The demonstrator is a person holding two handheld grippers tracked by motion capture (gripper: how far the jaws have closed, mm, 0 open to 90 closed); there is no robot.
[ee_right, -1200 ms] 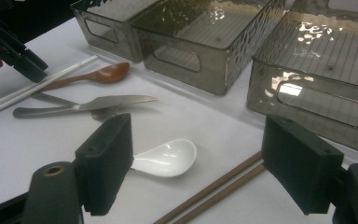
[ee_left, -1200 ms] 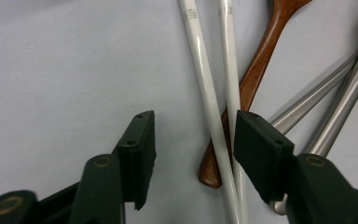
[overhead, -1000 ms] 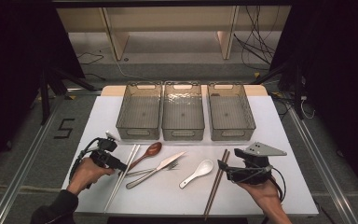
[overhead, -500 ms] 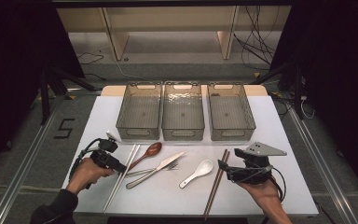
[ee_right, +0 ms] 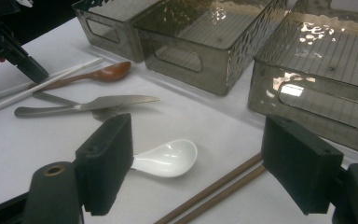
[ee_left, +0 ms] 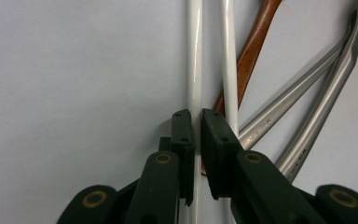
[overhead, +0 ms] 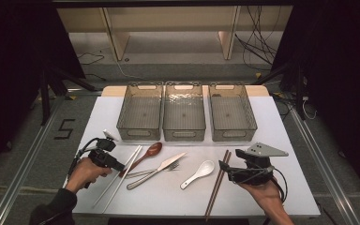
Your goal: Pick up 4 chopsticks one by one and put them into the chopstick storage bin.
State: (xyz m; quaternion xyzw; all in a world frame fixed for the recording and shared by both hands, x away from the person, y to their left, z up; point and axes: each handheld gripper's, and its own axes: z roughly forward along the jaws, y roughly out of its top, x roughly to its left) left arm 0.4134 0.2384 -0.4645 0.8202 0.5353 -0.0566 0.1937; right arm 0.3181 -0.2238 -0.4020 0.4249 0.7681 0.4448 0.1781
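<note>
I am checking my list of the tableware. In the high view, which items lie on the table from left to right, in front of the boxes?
White chopsticks → wooden spoon → knife → white spoon → brown chopsticks. The fork is left out, since it overlaps the knife.

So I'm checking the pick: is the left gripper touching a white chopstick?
Touching. The left gripper view shows the left gripper with both pads pressed on one white chopstick.

**Colours of the tabletop items**

White chopsticks (overhead: 117, 176) at 9 o'clock; reddish-brown wooden spoon (overhead: 146, 153); silver knife (overhead: 155, 171) and fork (overhead: 152, 171) centre; glossy white soup spoon (overhead: 198, 174); dark brown chopsticks (overhead: 217, 183) at 4 o'clock; smoky translucent bins (overhead: 184, 112), grid-patterned floors, at 12 o'clock.
</note>
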